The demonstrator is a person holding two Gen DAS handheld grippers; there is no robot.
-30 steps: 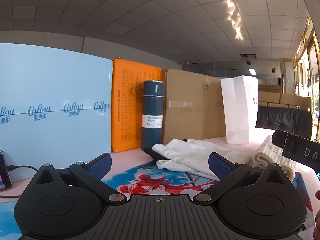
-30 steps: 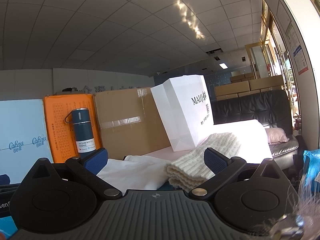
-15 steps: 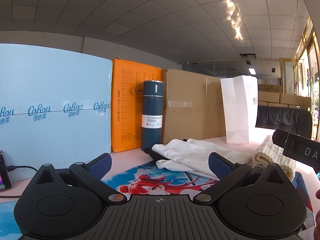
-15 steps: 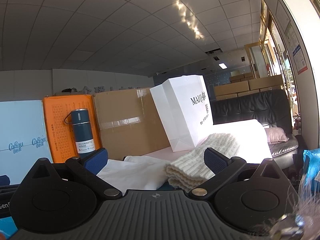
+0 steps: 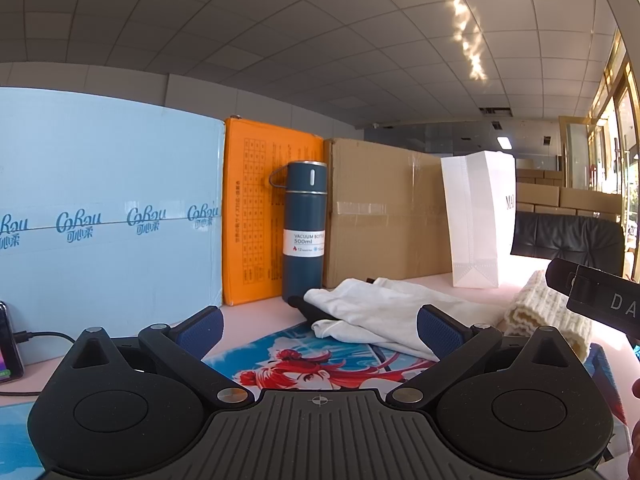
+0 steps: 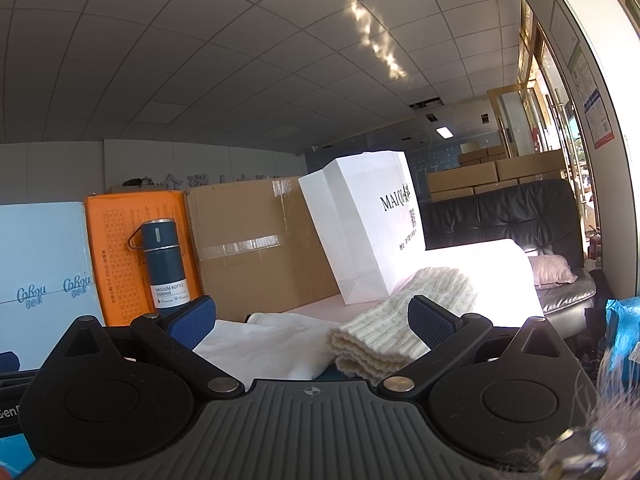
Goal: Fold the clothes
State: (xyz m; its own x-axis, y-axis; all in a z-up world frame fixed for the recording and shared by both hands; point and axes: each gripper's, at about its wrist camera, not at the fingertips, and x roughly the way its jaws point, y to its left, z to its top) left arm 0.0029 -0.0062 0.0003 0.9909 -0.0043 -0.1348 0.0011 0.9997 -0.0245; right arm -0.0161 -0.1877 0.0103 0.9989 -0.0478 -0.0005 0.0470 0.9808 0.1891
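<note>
A crumpled white garment (image 5: 384, 312) lies on the table over the far edge of a printed anime mat (image 5: 320, 364); it also shows in the right wrist view (image 6: 272, 344). A folded cream knit sweater (image 6: 400, 328) lies to its right, also seen in the left wrist view (image 5: 548, 316). My left gripper (image 5: 320, 326) is open and empty, held low in front of the white garment. My right gripper (image 6: 312, 318) is open and empty, in front of both garments. Part of the right gripper's body (image 5: 600, 300) shows at the left view's right edge.
Behind the clothes stand a blue vacuum bottle (image 5: 304, 232), an orange box (image 5: 256, 208), a cardboard box (image 5: 388, 208), a light blue carton (image 5: 100, 216) and a white paper bag (image 6: 368, 232). A phone on a cable (image 5: 8, 344) lies at left. A black sofa (image 6: 520, 224) is beyond the table.
</note>
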